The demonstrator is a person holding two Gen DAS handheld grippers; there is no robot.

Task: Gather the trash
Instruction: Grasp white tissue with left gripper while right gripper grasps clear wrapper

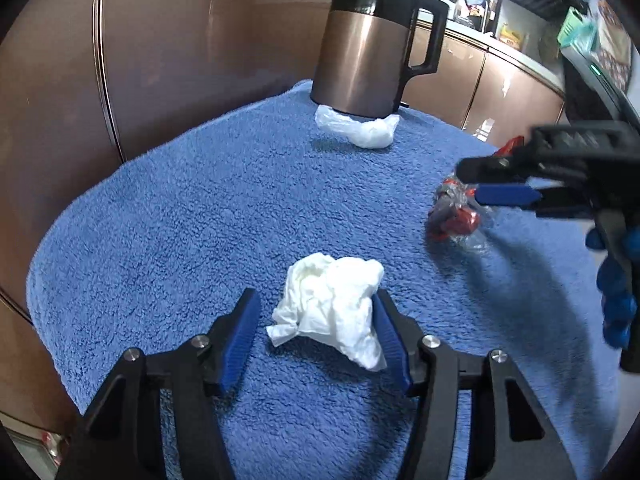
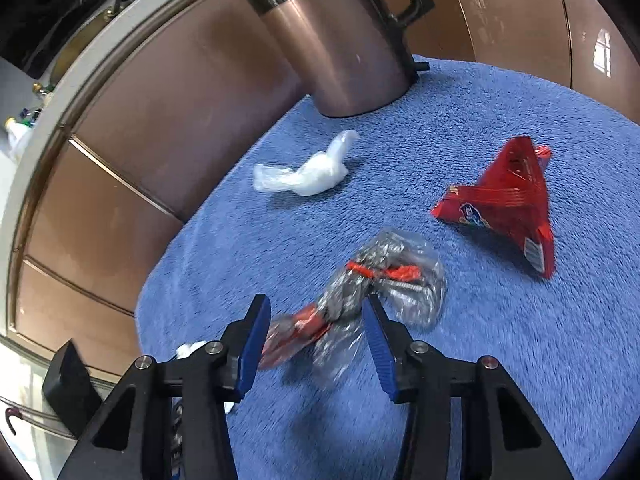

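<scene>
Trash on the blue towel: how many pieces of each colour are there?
White: 2, the crumpled tissue and the plastic bag by the kettle.
Red: 1, the folded snack packet.
Clear with red and silver: 1, the crinkly wrapper.
Total: 4 pieces.

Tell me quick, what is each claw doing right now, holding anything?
Left claw: open around the crumpled white tissue, not clamped on it.
Right claw: open around the clear-and-red wrapper, not gripping it yet.
</scene>
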